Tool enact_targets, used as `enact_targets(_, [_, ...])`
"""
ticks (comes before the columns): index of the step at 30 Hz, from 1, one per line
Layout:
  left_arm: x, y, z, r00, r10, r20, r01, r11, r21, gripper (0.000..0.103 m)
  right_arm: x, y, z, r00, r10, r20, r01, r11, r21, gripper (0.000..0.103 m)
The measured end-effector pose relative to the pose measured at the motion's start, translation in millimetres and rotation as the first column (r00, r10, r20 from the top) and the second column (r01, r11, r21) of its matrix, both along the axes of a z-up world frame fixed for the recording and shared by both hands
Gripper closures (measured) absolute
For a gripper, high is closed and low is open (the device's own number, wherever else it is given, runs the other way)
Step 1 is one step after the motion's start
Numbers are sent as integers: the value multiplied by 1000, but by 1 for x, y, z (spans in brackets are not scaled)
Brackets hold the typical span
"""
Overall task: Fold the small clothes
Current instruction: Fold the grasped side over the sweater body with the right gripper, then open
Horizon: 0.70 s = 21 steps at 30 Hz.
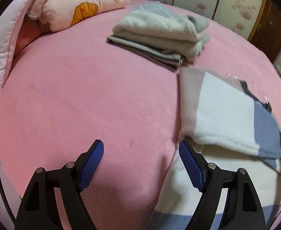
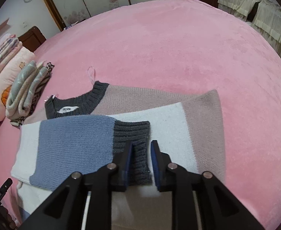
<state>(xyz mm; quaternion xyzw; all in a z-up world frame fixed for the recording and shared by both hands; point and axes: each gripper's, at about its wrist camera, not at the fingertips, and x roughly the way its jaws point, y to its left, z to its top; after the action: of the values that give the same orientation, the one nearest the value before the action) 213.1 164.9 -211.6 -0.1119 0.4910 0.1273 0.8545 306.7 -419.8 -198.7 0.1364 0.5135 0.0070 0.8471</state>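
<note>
Colour-block knit sweater (image 2: pixel 159 118) lying on the pink bed (image 2: pixel 178 48), dark grey collar (image 2: pixel 79 103) toward the headboard edge, one sleeve folded across the body. Right gripper (image 2: pixel 140 153) over that sleeve's ribbed grey cuff (image 2: pixel 132 134), jaws a bit apart with the cuff between them, can't tell if actually pinching. Left gripper (image 1: pixel 141 153) spread wide, holding nothing, just above bare blanket right beside the sweater's edge. Stack of folded clothes (image 1: pixel 157 32) further up the bed, near the pink pillow (image 1: pixel 83 5) at the head corner.
</note>
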Motion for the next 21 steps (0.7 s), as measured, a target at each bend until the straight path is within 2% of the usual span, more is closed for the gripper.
enact_targets(4, [14,-11,11,999,-28,26,28,1000,11,23,-6,0,9,1000,4,14,-4,1000,12,80])
enact_targets(8, [37,-36,16,994,-99,46,97,994,51,23,-6,5,12,1000,25,17,-25,1000,-4,74])
enact_targets(13, [56,-70,-7,984,-178,-13,179,979,98,23,-2,5,2,999,39,-4,-39,998,-44,74])
enact_targets(17, [59,-80,-32,979,-190,-70,198,970,141,23,-4,-3,-11,999,41,-20,-42,999,-28,71])
enact_targets(21, [59,-72,-40,986,-150,-76,158,981,115,10,-7,-9,-11,999,36,-11,-36,999,-40,70])
